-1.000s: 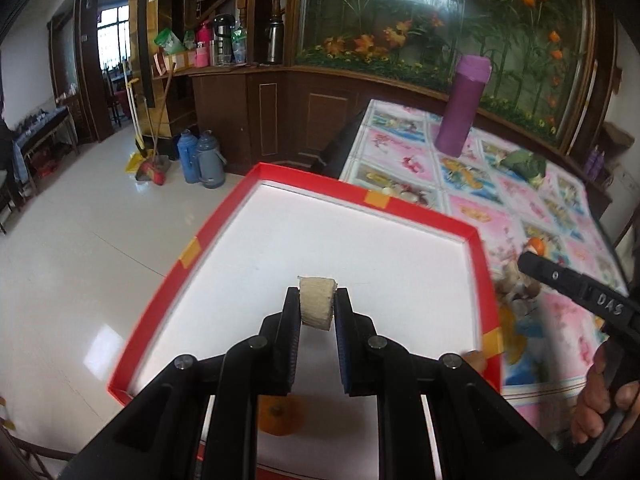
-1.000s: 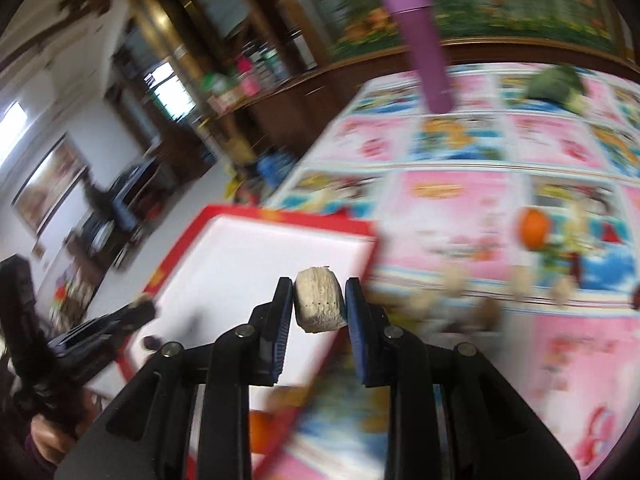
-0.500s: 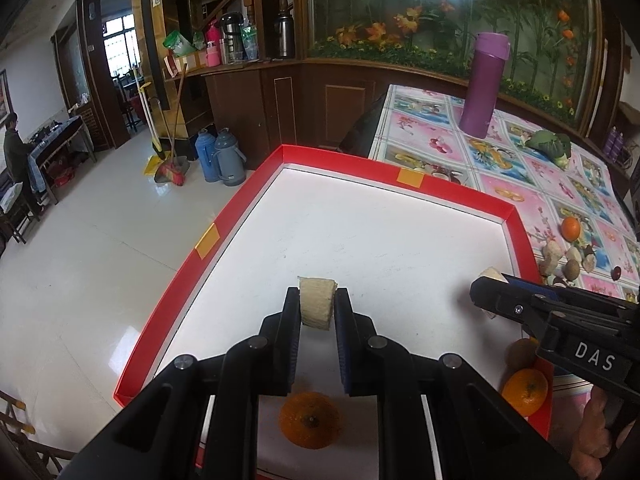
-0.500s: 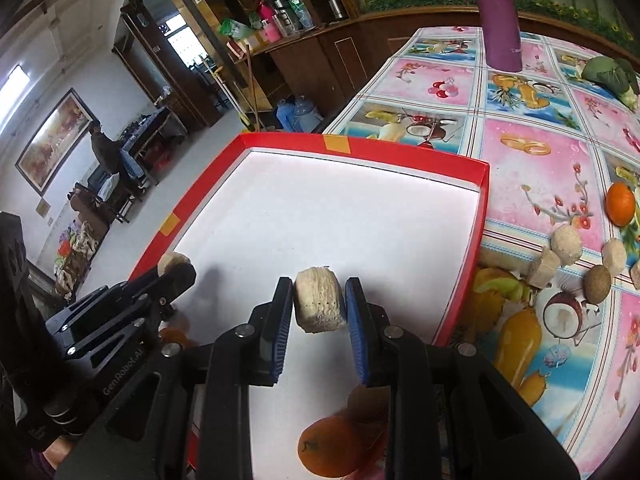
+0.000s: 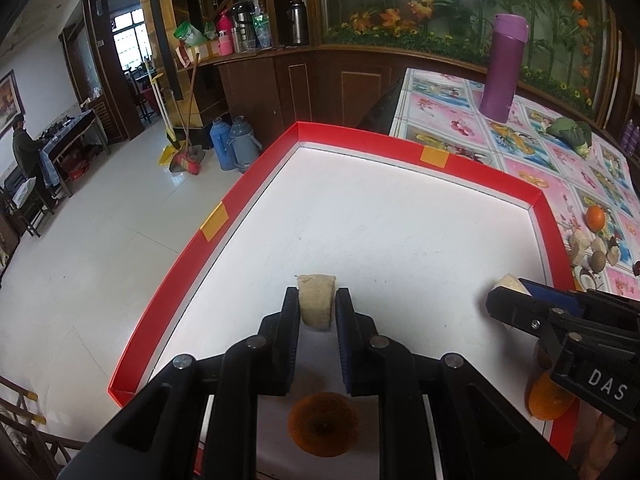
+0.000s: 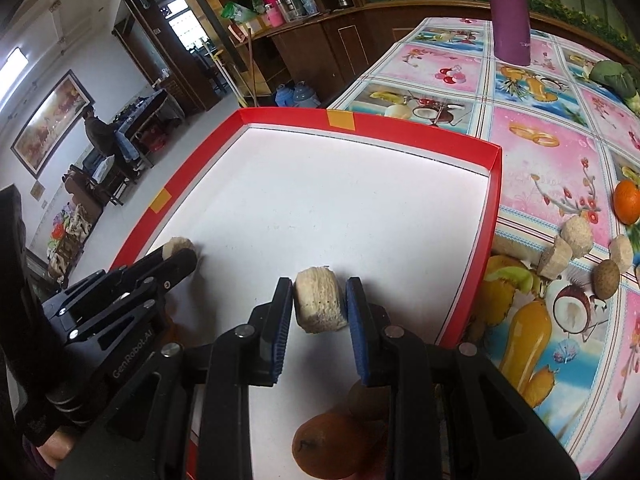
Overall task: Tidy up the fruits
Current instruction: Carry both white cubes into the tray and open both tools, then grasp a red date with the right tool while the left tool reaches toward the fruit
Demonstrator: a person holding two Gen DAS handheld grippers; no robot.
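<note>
While both grippers hung over the tray: each carried one pale chunk above the white floor.
Left gripper (image 5: 318, 310): reached forward and slightly downward over the near left part of the red-rimmed tray (image 5: 256, 190); its jaws were clenched on a pale chunk.
Left chunk (image 5: 316, 300): beige, fibrous, wedge-like, with a flat cut top; it stood upright between the blue-padded fingers (image 5: 345, 320), its top poking past the fingertips.
Orange under left gripper (image 5: 323, 424): lay on the tray floor directly below the left fingers, apart from them.
Right gripper (image 6: 318, 308): pointed forward over the near right part of the tray, beside the right rim; in the left wrist view it entered from the right edge (image 5: 520, 304). Its jaws were closed around the second chunk.
Right chunk (image 6: 319, 304): cream, rough, roughly cylindrical, with small pits on its face; the left pad touched it, the right pad sat against its other side.
Orange under right gripper (image 6: 332, 444): sat on the tray floor below the right fingers, with a brown round fruit (image 6: 368, 398) touching it.
Loose fruit on tablecloth (image 6: 532, 152): one orange (image 6: 627, 202), three more pale chunks (image 6: 576, 236) and a brown round fruit (image 6: 606, 278) lay to the right of the tray, well apart from both grippers.
Purple flask (image 5: 503, 76): stood upright at the far end of the table.
</note>
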